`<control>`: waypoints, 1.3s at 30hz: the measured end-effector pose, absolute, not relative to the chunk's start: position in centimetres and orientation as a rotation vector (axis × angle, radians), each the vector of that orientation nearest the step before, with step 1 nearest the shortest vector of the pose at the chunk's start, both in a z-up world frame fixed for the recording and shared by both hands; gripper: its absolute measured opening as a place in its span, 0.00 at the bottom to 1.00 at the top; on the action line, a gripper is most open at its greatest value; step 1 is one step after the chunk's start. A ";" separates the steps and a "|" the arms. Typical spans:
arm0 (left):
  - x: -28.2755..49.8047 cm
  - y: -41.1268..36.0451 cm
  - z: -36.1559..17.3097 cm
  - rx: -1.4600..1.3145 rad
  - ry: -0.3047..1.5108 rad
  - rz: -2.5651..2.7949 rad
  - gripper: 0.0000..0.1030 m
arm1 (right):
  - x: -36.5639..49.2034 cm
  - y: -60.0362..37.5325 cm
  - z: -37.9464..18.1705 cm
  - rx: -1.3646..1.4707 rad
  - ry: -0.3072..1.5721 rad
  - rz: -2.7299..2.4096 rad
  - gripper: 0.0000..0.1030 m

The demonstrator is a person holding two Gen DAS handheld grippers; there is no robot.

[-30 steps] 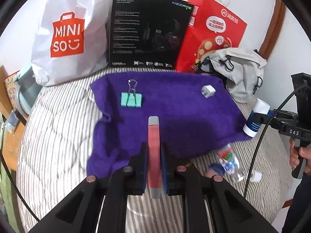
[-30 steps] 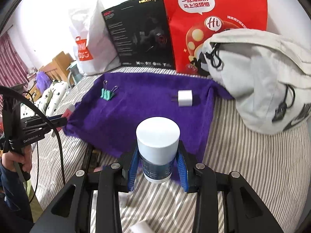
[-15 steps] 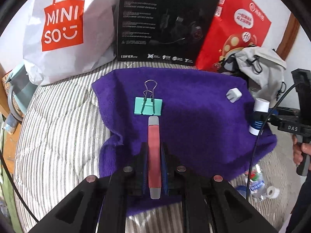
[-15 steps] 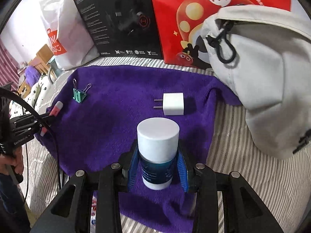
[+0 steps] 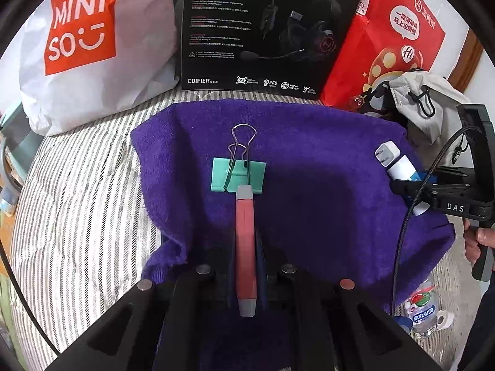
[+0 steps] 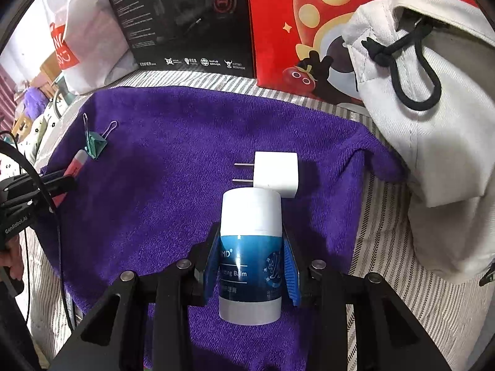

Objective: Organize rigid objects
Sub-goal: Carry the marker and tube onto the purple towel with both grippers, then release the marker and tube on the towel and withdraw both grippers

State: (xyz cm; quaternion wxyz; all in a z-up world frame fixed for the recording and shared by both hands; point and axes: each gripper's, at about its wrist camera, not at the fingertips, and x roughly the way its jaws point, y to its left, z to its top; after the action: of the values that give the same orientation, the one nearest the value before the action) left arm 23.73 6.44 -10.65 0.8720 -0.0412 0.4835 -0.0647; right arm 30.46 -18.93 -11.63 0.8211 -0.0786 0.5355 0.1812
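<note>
A purple towel [image 5: 324, 201] lies on striped bedding [image 5: 77, 201]. My left gripper [image 5: 246, 266] is shut on a red marker-like stick with grey ends [image 5: 245, 241]. Its front tip overlaps the near edge of a green binder clip [image 5: 238, 173] on the towel. My right gripper [image 6: 250, 247] is shut on a white and blue balm bottle [image 6: 250, 256], held low over the towel. The bottle's cap sits just short of a white charger plug [image 6: 275, 176]. The right wrist view shows the left gripper [image 6: 58, 185], the red stick [image 6: 77, 162] and the clip [image 6: 96, 145] at far left.
Along the back stand a white Miniso bag [image 5: 83, 46], a black headset box [image 5: 266, 31] and a red paper bag [image 5: 386, 46]. A pale fabric bag [image 6: 433, 123] lies right of the towel. A plastic water bottle [image 5: 422, 306] and a small tape roll [image 5: 445, 317] lie off the towel's near right corner.
Both grippers have moved forward over the towel. The red stick's tip has come up to the binder clip. The balm bottle has come close to the charger plug and now tips forward.
</note>
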 end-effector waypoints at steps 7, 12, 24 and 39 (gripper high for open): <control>24.1 5.3 -11.2 -0.008 1.016 -0.121 0.12 | 30.2 -18.1 -11.8 -0.238 1.123 0.374 0.35; 24.0 5.2 -11.2 0.020 1.027 -0.122 0.12 | 30.0 -18.2 -11.8 -0.245 1.129 0.378 0.37; 23.1 4.5 -11.0 0.065 1.074 -0.127 0.36 | 26.9 -18.8 -11.3 -0.303 1.142 0.379 0.52; 13.8 2.3 -6.8 0.047 0.989 -0.128 0.61 | 13.7 -23.5 -6.0 -0.137 0.988 0.334 0.71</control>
State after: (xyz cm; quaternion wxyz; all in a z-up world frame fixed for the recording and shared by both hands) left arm 13.77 2.29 -6.84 0.8781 0.0227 0.4740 -0.0613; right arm 13.70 -23.48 -6.01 0.8647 -0.0654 0.4717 0.1596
